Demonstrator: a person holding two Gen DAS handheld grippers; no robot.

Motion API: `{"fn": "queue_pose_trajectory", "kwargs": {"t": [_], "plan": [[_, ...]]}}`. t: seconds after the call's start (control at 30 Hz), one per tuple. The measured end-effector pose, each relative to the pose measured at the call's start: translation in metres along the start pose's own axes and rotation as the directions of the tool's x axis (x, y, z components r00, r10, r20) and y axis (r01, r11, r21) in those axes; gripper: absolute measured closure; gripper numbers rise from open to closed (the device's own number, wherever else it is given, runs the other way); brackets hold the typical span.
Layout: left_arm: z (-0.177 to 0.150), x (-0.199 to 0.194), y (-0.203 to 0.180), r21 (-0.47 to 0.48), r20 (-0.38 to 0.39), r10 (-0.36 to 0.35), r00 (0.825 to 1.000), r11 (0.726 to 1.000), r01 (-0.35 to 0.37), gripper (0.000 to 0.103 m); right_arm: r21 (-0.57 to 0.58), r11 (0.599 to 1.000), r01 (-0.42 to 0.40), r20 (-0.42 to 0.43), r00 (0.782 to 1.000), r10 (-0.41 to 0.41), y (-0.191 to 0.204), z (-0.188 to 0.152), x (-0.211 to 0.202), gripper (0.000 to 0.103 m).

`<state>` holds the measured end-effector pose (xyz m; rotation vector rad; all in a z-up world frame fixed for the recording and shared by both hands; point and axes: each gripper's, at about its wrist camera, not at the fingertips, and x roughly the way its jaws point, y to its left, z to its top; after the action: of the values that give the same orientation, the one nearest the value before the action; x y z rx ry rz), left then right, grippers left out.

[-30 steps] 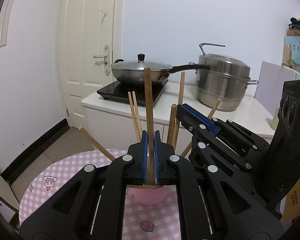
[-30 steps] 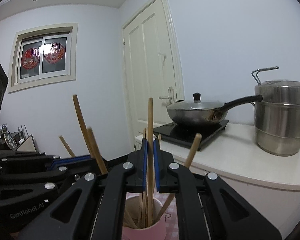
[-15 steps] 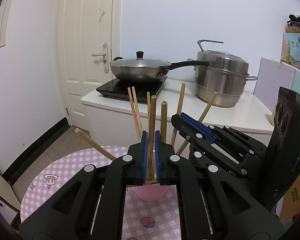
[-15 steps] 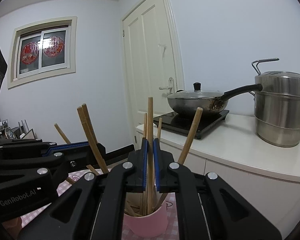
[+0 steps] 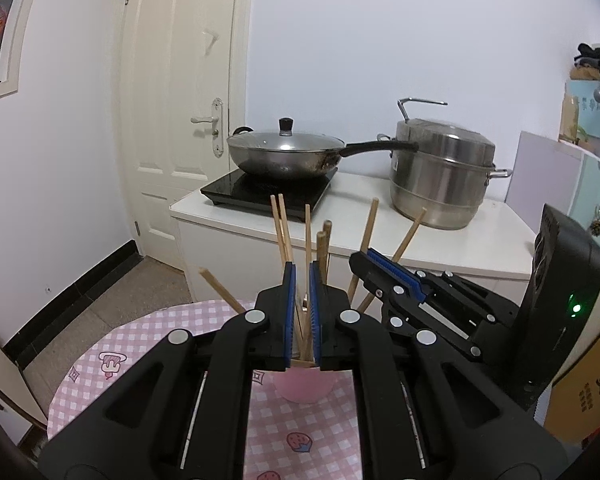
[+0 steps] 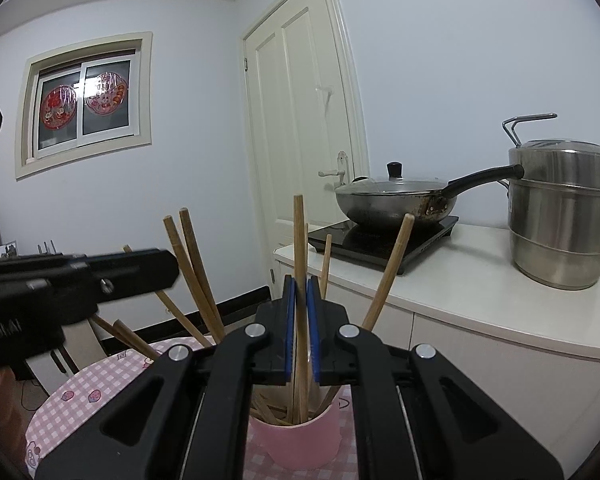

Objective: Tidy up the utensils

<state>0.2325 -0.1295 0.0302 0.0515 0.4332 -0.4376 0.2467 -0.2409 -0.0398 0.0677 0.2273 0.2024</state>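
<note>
Pink checked tablecloth (image 5: 148,344), white counter (image 5: 452,240), door (image 5: 180,100) behind

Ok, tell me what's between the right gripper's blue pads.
One wooden chopstick stands between the right gripper's pads, its lower end in the pink cup; the right wrist view shows it.

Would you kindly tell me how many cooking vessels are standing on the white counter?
2: a lidded wok sits on the black induction hob at the left, and a steel steamer pot stands directly on the counter to its right. None seems hidden.
</note>
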Motion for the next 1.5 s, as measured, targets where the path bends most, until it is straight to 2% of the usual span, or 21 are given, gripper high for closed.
{"fn": "queue_pose_trajectory", "kwargs": {"t": [0.07, 0.13, 0.17, 0.2, 0.37, 0.43, 0.6, 0.83, 1.03, 1.2, 1.3, 1.5], "plan": [[0.000, -0.004, 0.002, -0.011, 0.004, -0.001, 1.000, 1.000, 0.001, 0.090, 0.001, 1.000, 0.000, -0.003, 1.000, 0.000, 0.000, 0.000, -0.001, 0.098], [0.000, -0.010, 0.006, -0.030, 0.015, 0.004, 1.000, 1.000, -0.003, 0.071, 0.003, 1.000, -0.001, -0.006, 1.000, 0.001, 0.001, 0.002, -0.002, 0.097], [0.000, -0.013, 0.007, -0.035, 0.026, 0.007, 1.000, 0.999, -0.006, 0.067, 0.001, 1.000, -0.001, -0.006, 1.000, 0.001, 0.001, 0.002, -0.003, 0.097], [0.001, -0.016, 0.007, -0.035, 0.034, 0.010, 0.999, 0.999, -0.009, 0.059, -0.001, 1.000, -0.002, -0.006, 1.000, 0.002, 0.002, 0.003, -0.004, 0.097], [0.000, -0.029, 0.010, -0.020, 0.050, 0.027, 0.998, 0.999, -0.026, 0.057, -0.012, 1.000, -0.006, -0.011, 1.000, 0.005, 0.006, 0.004, -0.008, 0.097], [-0.001, -0.033, 0.012, -0.020, 0.051, 0.034, 0.998, 0.999, -0.034, 0.053, -0.012, 1.000, -0.009, -0.011, 1.000, 0.009, 0.007, 0.005, -0.012, 0.097], [-0.011, -0.045, 0.023, -0.032, 0.055, 0.067, 0.996, 0.997, -0.065, 0.046, -0.015, 1.000, -0.015, -0.016, 1.000, 0.015, 0.011, 0.006, -0.023, 0.084], [-0.030, -0.059, 0.039, -0.046, 0.046, 0.102, 0.994, 0.994, -0.100, 0.034, -0.027, 0.999, -0.021, -0.029, 0.999, 0.020, 0.019, 0.008, -0.040, 0.074], [-0.047, -0.076, 0.042, -0.028, 0.050, 0.127, 0.991, 0.992, -0.126, 0.026, -0.025, 0.999, -0.021, -0.059, 0.998, 0.020, 0.029, 0.004, -0.056, 0.058], [-0.057, -0.097, 0.042, -0.025, 0.087, 0.165, 0.983, 0.986, -0.163, 0.021, -0.047, 0.998, -0.029, -0.064, 0.998, 0.026, 0.042, 0.001, -0.075, 0.037], [-0.064, -0.112, 0.039, -0.008, 0.121, 0.204, 0.972, 0.979, -0.204, 0.018, -0.065, 0.997, -0.039, -0.060, 0.998, 0.035, 0.051, -0.002, -0.088, 0.024], [-0.073, -0.139, 0.032, -0.005, 0.172, 0.234, 0.957, 0.972, -0.237, 0.013, -0.090, 0.996, -0.028, -0.014, 1.000, 0.027, 0.063, -0.005, -0.112, 0.012]]}}
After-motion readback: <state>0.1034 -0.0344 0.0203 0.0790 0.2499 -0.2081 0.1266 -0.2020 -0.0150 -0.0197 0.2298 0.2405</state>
